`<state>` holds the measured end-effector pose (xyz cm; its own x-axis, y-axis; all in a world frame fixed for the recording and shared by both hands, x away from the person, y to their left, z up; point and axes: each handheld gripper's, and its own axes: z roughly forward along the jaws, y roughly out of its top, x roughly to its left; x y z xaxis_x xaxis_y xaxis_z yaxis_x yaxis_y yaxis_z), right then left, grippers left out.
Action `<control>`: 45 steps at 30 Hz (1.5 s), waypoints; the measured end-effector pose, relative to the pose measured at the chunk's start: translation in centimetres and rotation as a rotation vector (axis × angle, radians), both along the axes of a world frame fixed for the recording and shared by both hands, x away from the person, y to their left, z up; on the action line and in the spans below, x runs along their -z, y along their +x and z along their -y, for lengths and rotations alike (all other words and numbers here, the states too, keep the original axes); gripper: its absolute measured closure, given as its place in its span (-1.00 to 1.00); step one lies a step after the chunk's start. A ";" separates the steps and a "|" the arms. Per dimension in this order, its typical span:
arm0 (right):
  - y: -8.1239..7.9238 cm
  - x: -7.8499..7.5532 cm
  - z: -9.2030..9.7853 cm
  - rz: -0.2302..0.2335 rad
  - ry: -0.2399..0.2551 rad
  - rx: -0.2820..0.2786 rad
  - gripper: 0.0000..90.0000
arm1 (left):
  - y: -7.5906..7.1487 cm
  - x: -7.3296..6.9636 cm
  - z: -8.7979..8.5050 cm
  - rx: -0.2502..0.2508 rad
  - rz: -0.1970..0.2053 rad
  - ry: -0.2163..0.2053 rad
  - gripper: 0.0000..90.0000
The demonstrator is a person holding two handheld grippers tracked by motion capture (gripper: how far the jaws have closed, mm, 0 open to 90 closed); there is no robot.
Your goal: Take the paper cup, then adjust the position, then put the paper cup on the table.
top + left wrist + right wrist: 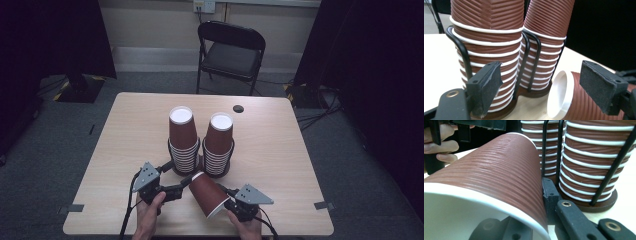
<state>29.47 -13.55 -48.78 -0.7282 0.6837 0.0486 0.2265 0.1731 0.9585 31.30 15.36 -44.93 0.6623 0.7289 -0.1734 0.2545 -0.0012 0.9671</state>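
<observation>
One ribbed brown paper cup [207, 192], lying on its side near the desk's [125, 130] front edge, is gripped at its rim wall by the right gripper [231, 204], one jaw being inside the mouth. The left gripper [186, 186] is held with jaws spread, unladen, beside the cup's base. Two inverted cup stacks [182, 142] are kept in a wire holder [461, 50] at mid-desk; a single cup appears to be in transfer, and the next move is judged to call for a handover or for seating it on a stack.
</observation>
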 end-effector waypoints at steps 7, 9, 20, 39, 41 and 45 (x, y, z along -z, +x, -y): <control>0.1 0.0 0.3 -0.025 -0.010 -0.008 0.92 | -0.4 0.1 0.4 -0.004 0.040 0.104 -0.60; 0.2 0.0 0.3 -0.033 -0.017 -0.006 0.92 | -0.4 0.2 0.5 0.018 0.037 0.112 -0.58; 0.7 -0.3 1.0 -0.105 -0.022 -0.022 0.92 | -1.1 0.0 1.0 0.055 0.097 0.255 -0.54; 1.9 -2.1 2.4 -0.166 -0.027 -0.076 0.92 | -2.2 0.7 2.0 0.153 0.239 0.469 -0.65; 2.0 -2.3 2.4 -0.175 -0.038 -0.082 0.92 | -2.5 0.7 2.4 0.157 0.253 0.499 -0.65; 2.2 -2.9 2.6 -0.202 -0.047 -0.094 0.92 | -2.7 0.9 3.2 0.189 0.260 0.542 -0.65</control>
